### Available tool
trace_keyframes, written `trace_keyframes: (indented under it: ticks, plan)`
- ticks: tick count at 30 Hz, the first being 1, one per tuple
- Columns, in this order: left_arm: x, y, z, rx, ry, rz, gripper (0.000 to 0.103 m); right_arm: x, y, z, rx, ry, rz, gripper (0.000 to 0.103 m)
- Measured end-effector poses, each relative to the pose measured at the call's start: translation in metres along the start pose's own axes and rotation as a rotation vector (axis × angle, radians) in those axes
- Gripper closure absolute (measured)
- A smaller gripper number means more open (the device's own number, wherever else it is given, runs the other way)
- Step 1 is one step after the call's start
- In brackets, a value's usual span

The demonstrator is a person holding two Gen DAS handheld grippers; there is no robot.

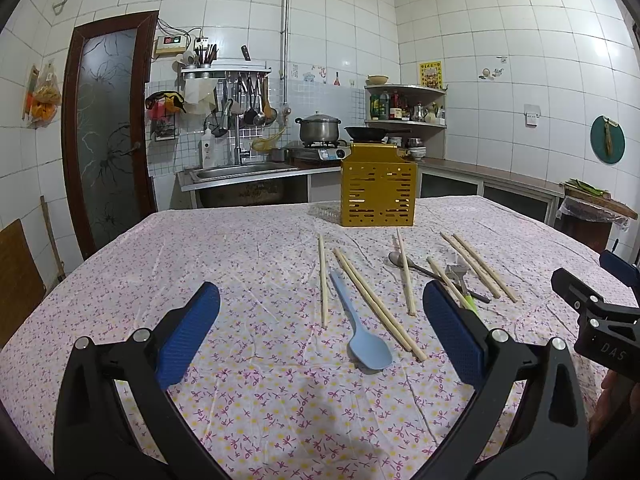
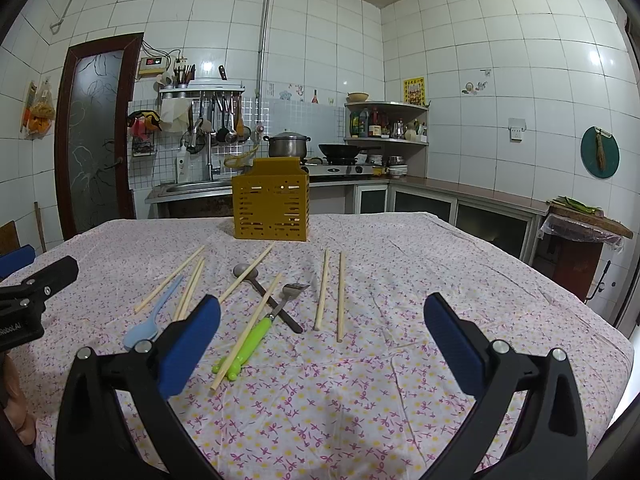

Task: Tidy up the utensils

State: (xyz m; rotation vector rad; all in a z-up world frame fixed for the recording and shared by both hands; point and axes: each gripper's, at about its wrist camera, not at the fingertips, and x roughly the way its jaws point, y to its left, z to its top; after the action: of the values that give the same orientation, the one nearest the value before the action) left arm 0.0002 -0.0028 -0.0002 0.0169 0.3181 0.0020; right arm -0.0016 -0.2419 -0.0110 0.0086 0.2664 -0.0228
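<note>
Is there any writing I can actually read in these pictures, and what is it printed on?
"DAS": on the black body of the right gripper, seen from the left camera.
"RoboLAI": on the left gripper, partly cut off by the picture's edge, so uncertain.
Yellow poster on the wall: print too small to read.
Red digits on the wall box: too blurred.

Kitchen backdrop — tiled walls, counter and stove

A floral tablecloth (image 1: pixel 248 240) covers the table. Behind it stand a steel sink (image 1: pixel 240 171) and a dark-framed glass door (image 1: pixel 106 132). Ladles hang from a wall rack (image 1: pixel 224 69); a lidded pot (image 1: pixel 319 128) and a black wok (image 1: pixel 370 132) sit on the stove, beside a corner shelf (image 1: pixel 406 104) of bottles — a round green board (image 1: pixel 607 139) hangs on the right wall.
</note>
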Motion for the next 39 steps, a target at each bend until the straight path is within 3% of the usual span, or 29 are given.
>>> trace_keyframes:
  ticks: [39]
  plan:
    - [0.001, -0.002, -0.002, -0.001, 0.006, -0.002, 0.005, 0.009, -0.001, -0.012, 0.009, 0.012, -0.001, 0.004]
